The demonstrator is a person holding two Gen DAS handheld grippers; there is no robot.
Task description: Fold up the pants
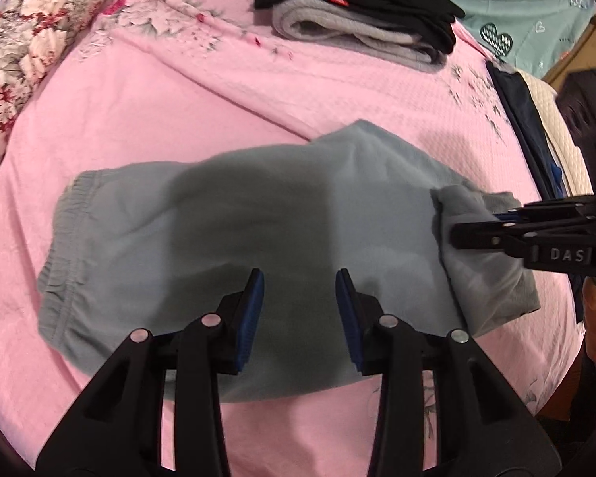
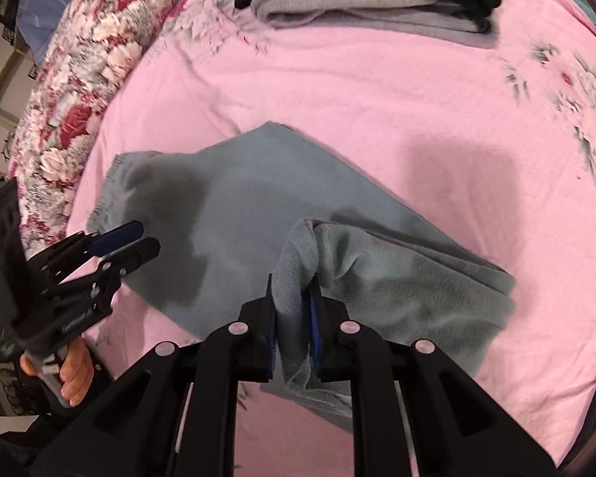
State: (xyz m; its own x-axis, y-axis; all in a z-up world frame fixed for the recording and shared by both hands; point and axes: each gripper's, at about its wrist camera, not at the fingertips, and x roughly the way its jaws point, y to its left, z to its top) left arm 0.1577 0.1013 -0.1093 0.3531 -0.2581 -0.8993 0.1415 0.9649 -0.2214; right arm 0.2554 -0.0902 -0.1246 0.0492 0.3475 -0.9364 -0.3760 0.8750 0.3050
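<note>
Grey-blue pants (image 1: 234,234) lie on the pink bedspread (image 1: 139,99), waistband at the left, folded to a short block. My left gripper (image 1: 300,278) is open and empty, hovering over the middle of the pants. My right gripper (image 2: 294,290) is shut on the leg end of the pants (image 2: 298,262) and holds it lifted and turned back over the rest. In the left wrist view the right gripper (image 1: 473,226) enters from the right with the fabric bunched in it. In the right wrist view the left gripper (image 2: 139,238) shows at the left, over the waistband end.
A stack of folded black and grey clothes (image 1: 361,12) lies at the far side of the bed. A floral pillow (image 2: 83,91) runs along the left. Dark and cream clothes (image 1: 536,127) lie at the right edge, with a teal sheet (image 1: 536,8) behind.
</note>
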